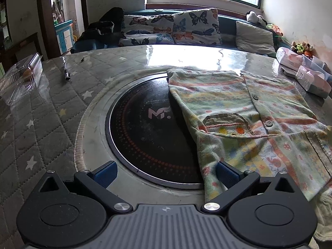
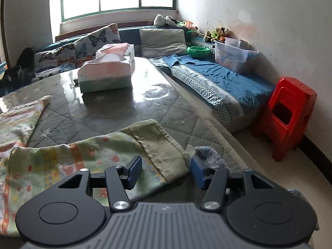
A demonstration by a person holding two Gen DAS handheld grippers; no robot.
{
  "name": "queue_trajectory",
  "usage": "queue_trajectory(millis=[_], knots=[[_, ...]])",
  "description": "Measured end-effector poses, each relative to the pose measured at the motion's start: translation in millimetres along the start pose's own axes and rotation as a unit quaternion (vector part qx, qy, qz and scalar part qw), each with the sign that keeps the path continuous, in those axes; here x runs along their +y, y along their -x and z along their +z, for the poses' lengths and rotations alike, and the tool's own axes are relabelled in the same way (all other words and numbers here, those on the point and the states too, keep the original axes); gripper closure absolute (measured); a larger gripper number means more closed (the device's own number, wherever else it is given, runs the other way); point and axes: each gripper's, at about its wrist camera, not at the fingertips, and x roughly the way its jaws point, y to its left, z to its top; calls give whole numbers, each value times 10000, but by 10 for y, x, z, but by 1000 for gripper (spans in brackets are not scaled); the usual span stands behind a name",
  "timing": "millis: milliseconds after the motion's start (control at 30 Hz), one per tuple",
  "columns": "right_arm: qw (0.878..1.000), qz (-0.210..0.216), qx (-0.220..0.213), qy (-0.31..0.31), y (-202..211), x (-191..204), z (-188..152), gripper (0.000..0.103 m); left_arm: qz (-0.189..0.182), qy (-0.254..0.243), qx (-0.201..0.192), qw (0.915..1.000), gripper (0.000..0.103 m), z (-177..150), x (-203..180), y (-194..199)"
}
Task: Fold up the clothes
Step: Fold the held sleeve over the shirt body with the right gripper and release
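Note:
A small pastel patterned child's top (image 1: pixel 244 112) with buttons and a ribbed green pocket lies on the table, partly folded, its left edge over the black round hob (image 1: pixel 145 128). My left gripper (image 1: pixel 166 173) is open just above the table; its right finger touches the garment's near left edge, nothing between the jaws. In the right wrist view the same garment (image 2: pixel 62 159) shows a sleeve with a ribbed green cuff (image 2: pixel 161 147). My right gripper (image 2: pixel 166 172) is open, its jaws either side of the cuff's end.
Grey star-quilted table cover under clear plastic (image 1: pixel 41 112). Clear plastic box (image 1: pixel 22 76) and a pen (image 1: pixel 66 70) far left. Tissue packs (image 2: pixel 105 74) at the back right. A grey-blue sock (image 2: pixel 209 155) at the table edge. Sofa (image 2: pixel 217 78) and red stools (image 2: pixel 288 114) to the right.

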Motion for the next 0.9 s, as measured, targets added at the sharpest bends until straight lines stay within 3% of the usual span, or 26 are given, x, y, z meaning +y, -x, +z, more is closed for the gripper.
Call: queue_trajectory(millis=[67, 133, 300, 533, 733, 900], knots=[[9999, 94, -7, -60, 26, 11, 3, 82, 3, 20, 11, 10000, 0, -5, 7, 0], [9997, 200, -11, -131, 57, 26, 9, 88, 6, 41, 23, 10000, 0, -9, 14, 0], [9977, 615, -210, -166, 241, 178, 64, 90, 13, 141, 69, 9999, 0, -25, 47, 2], [9834, 1701, -624, 105, 616, 716, 296, 92, -14, 214, 54, 9998, 0, -69, 87, 55], [9579, 2682, -800, 642, 880, 1411, 457, 92, -34, 341, 8, 9994, 0, -104, 181, 132], [9287, 3385, -782, 1299, 1052, 2056, 481, 92, -10, 486, -42, 9988, 0, -136, 295, 198]])
